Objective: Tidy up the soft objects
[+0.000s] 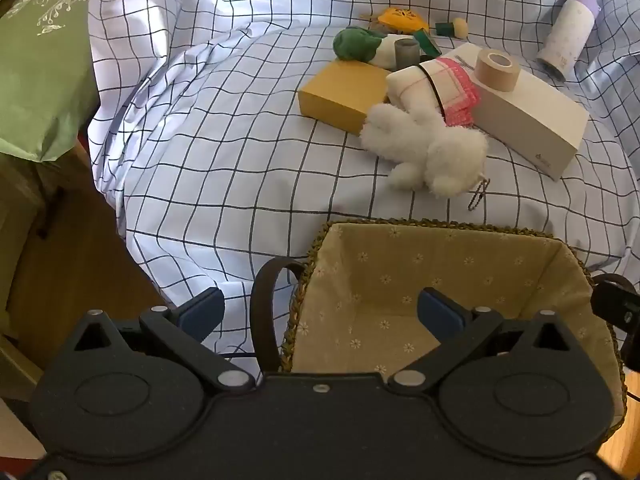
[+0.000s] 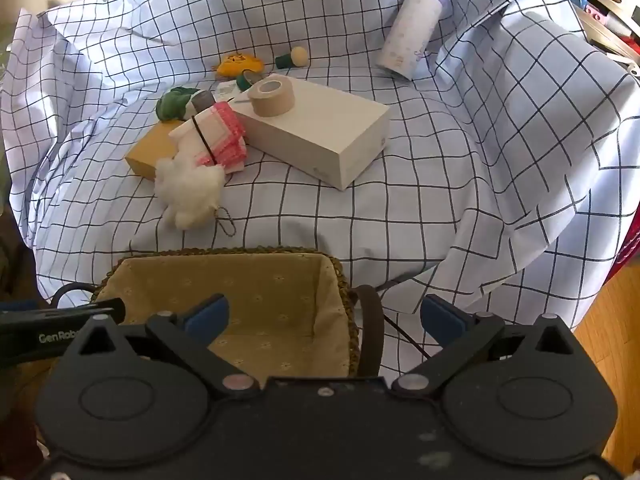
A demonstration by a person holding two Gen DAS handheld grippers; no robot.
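Note:
A woven basket (image 1: 448,227) (image 2: 120,266) with a flowered cloth lining sits empty at the near edge of the checked sheet. Just beyond it lies a white fluffy plush (image 1: 428,148) (image 2: 188,190) with a bead chain. A folded white-and-pink cloth (image 1: 432,84) (image 2: 216,136) held by a black band rests behind the plush. Further back are a green plush (image 1: 354,42) (image 2: 172,102) and a yellow plush (image 1: 402,19) (image 2: 239,65). My left gripper (image 1: 320,312) is open over the basket's left rim. My right gripper (image 2: 326,316) is open over its right rim. Neither holds anything.
A yellow box (image 1: 344,92) (image 2: 150,150), a white box (image 1: 528,116) (image 2: 320,132) with a tape roll (image 1: 496,68) (image 2: 272,98) on it, and a white-and-purple bottle (image 1: 566,34) (image 2: 414,26) lie on the sheet. A green bag (image 1: 44,60) stands at the left. Wooden floor shows at the right.

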